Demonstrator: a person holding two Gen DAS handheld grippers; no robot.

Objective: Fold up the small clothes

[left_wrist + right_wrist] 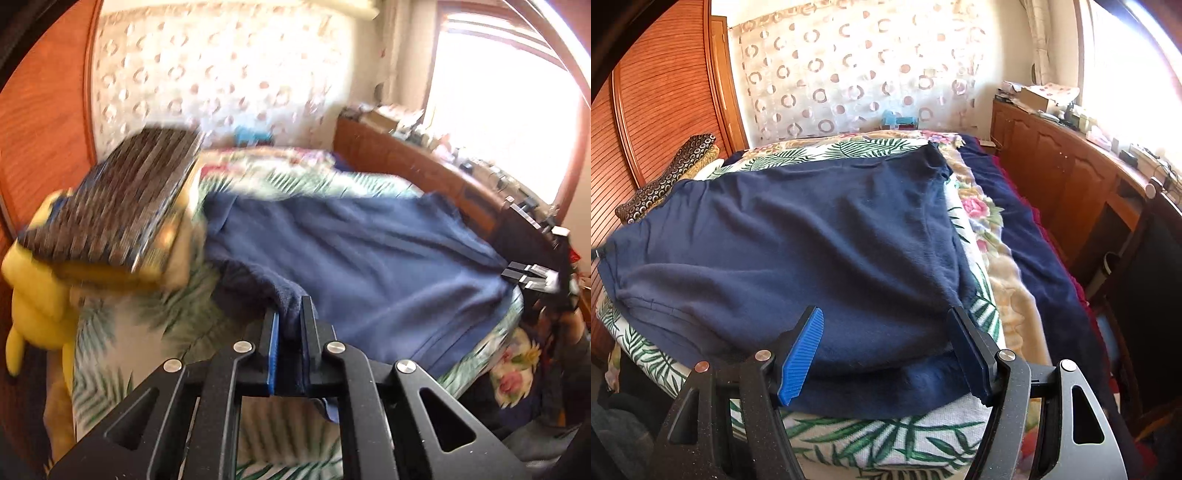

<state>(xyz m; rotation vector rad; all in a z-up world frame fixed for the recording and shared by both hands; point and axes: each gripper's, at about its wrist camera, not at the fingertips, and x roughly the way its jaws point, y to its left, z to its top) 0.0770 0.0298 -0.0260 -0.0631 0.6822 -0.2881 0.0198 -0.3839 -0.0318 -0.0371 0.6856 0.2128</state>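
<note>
A navy blue fleece garment (798, 240) lies spread on a bed with a palm-leaf cover (871, 439). In the left wrist view my left gripper (291, 317) is shut on the near left edge of the garment (369, 266), with cloth pinched between its pads. My right gripper (886, 328) is open, its fingers apart over the garment's near edge and gripping nothing. It also shows at the far right of the left wrist view (524, 273), at the garment's right edge.
A stack of folded cloths (122, 206) on a yellow plush toy (33, 295) sits at the bed's left. A wooden wardrobe (657, 96) stands left, a wooden cabinet (1063, 173) with clutter right. A floral blanket (982, 221) and dark blue blanket (1027, 236) lie along the bed's right side.
</note>
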